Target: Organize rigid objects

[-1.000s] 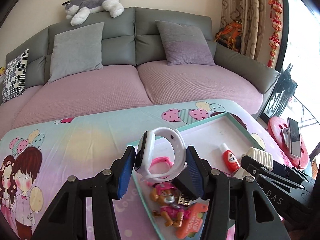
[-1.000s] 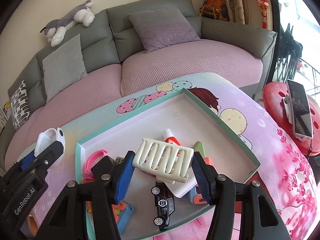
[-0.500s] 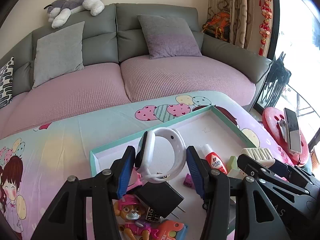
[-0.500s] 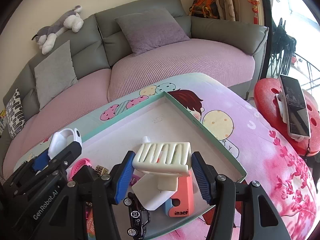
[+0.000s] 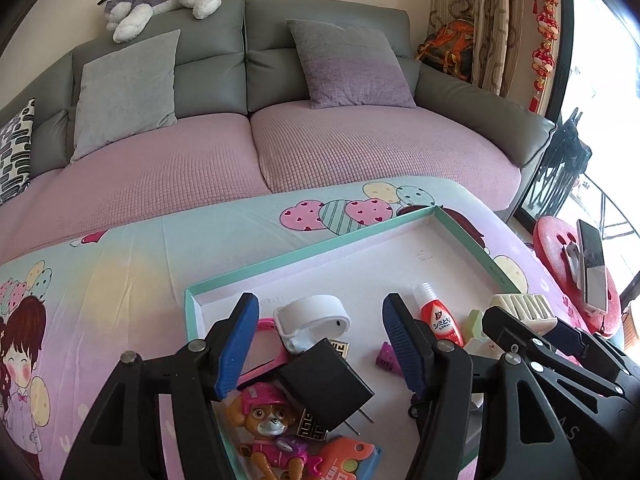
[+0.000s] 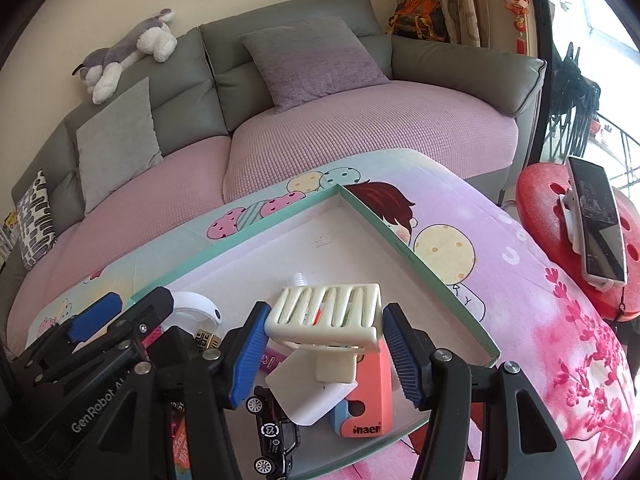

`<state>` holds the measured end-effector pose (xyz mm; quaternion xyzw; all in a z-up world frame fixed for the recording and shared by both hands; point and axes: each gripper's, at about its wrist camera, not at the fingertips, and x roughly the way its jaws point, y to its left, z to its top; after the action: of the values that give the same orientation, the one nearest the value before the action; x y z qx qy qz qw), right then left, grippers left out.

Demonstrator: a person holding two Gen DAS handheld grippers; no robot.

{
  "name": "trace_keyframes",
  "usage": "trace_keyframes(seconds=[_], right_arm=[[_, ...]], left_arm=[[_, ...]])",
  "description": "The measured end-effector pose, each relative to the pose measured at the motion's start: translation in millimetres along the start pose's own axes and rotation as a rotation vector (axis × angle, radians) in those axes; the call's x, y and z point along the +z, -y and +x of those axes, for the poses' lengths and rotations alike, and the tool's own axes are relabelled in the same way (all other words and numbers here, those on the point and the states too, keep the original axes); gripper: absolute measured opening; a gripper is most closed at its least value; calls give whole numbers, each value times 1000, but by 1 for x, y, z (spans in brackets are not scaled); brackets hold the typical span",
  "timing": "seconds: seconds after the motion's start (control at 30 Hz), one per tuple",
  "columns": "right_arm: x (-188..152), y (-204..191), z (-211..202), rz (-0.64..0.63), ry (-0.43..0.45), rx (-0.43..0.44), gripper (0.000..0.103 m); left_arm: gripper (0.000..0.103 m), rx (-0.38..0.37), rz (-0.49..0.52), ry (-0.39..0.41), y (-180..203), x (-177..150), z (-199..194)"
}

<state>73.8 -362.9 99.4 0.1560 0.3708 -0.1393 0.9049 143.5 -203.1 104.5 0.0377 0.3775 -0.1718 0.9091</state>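
Observation:
A teal-rimmed white tray [image 5: 312, 249] [image 6: 404, 256] lies on the cartoon-print table. My left gripper [image 5: 318, 346] is open above it. The white smartwatch [image 5: 314, 318] lies in the tray between my left fingers, resting on a black charger [image 5: 324, 384] and a pink band [image 5: 266, 326]. It also shows in the right wrist view [image 6: 198, 310]. My right gripper [image 6: 326, 354] holds a cream slotted soap rack [image 6: 330, 312] over the tray's near right part; the rack shows in the left wrist view [image 5: 522, 308].
The tray also holds a red glue bottle [image 5: 438, 320], a toy pup [image 5: 268, 424], a black toy car [image 6: 274, 432], an orange sharpener [image 6: 370, 396] and a white block [image 6: 310, 388]. A red stool with a phone [image 6: 596, 220] stands right. A sofa [image 5: 248, 152] is behind.
My left gripper has opened and the white smartwatch has dropped into the tray. My right gripper has kept hold of the soap rack and drifted slightly over the tray.

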Motion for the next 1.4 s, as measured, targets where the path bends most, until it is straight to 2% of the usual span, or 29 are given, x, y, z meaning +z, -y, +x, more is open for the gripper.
trace_keyframes(seconds=[0.17, 0.23, 0.33, 0.37, 0.43, 0.47, 0.7, 0.9, 0.97, 1.03, 1.23, 1.4], right_arm=[[0, -9, 0, -38, 1, 8, 61], [-1, -12, 0, -50, 1, 9, 62], [-2, -14, 0, -57, -1, 12, 62], [-2, -15, 1, -62, -5, 9, 64], [-3, -18, 3, -78, -15, 2, 72], [-4, -19, 5, -86, -21, -4, 74], [-10, -27, 7, -121, -46, -11, 76], [-16, -38, 4, -157, -58, -3, 92], [-19, -42, 2, -171, -61, 0, 100], [-22, -46, 0, -186, -63, 7, 103], [-34, -58, -8, -223, -83, 27, 103], [-44, -67, -16, -237, -101, 56, 103]], left_arm=[[70, 39, -75, -23, -23, -1, -4], [82, 53, -113, -30, -35, -2, -5], [84, 79, -162, -35, -51, -7, -7], [84, 89, -175, -43, -56, -9, -7], [95, 111, -198, -59, -65, -14, -6], [96, 119, -206, -64, -69, -17, -7], [96, 149, -244, -86, -83, -31, -10], [99, 166, -251, -89, -87, -40, -18], [100, 179, -263, -88, -90, -43, -22], [100, 197, -282, -83, -95, -46, -28], [100, 233, -331, -77, -111, -57, -47], [100, 214, -368, -76, -121, -65, -62]])
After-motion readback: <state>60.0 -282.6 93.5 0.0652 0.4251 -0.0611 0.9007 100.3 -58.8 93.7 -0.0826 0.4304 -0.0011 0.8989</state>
